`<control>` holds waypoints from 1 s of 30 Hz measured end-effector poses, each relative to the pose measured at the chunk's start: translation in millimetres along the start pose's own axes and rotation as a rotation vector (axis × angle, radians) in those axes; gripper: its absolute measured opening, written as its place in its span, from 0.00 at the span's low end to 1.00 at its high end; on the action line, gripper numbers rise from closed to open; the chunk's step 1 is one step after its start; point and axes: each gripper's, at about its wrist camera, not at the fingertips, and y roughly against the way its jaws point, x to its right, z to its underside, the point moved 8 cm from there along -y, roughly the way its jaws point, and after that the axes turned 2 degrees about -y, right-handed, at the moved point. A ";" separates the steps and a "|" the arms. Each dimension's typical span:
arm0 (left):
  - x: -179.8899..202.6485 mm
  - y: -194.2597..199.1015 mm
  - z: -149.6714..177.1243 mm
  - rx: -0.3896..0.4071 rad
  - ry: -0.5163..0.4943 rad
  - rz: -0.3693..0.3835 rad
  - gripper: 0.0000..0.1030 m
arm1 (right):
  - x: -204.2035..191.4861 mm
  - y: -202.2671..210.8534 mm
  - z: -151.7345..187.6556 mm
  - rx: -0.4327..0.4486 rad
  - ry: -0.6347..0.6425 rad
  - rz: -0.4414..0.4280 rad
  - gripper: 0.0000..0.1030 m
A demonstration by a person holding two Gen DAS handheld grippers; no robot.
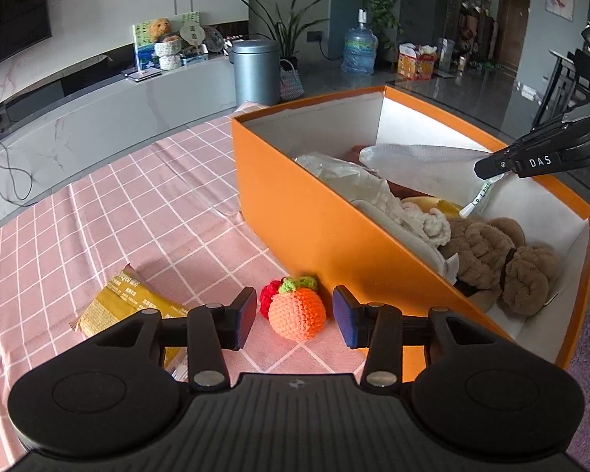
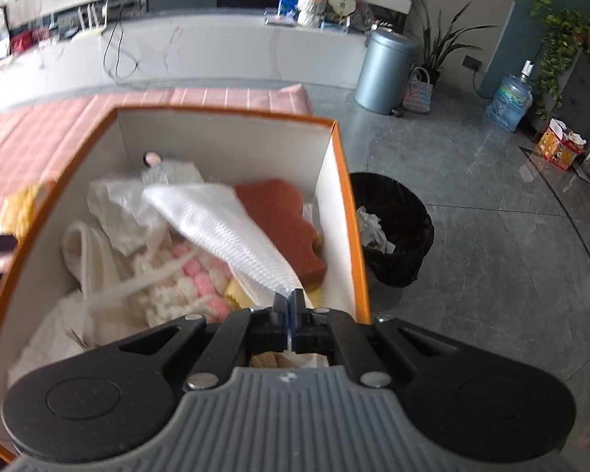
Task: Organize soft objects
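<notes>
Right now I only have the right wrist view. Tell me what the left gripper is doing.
Observer: The left gripper is open, low over the pink checked tablecloth, with a crocheted orange fruit lying between its fingers.
Operator: Say what else lies outside the box on that side.
Observer: A red crocheted piece touches the orange one, and a yellow packet lies further left.
Operator: Report the near end of the box, under my gripper.
Observer: A brown plush toy lies at that end of the orange box. Your right gripper is above it, shut on a white mesh bag.
</notes>
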 end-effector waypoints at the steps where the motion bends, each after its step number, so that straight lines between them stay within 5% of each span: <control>1: 0.1 -2.8 -0.3 -0.006 -0.013 0.003 0.50 | -0.5 -2.8 1.3 -0.007 0.014 0.005 0.00; 10: 0.3 -30.8 3.4 -0.075 -0.143 0.040 0.54 | -11.8 -13.8 19.3 -0.095 0.133 -0.052 0.05; 12: 1.3 -36.6 4.9 -0.093 -0.178 0.041 0.54 | -14.4 -10.6 22.0 -0.101 0.151 -0.064 0.14; 14: 1.9 -40.8 6.2 -0.106 -0.197 0.040 0.55 | -16.3 -5.2 21.0 -0.085 0.167 -0.068 0.35; 20: 1.8 -53.6 10.3 -0.139 -0.193 0.047 0.56 | -20.4 8.9 14.0 -0.034 0.179 -0.076 0.51; 30: 0.5 -62.6 14.7 -0.176 -0.145 0.040 0.47 | -26.7 4.3 10.1 -0.044 0.170 -0.095 0.53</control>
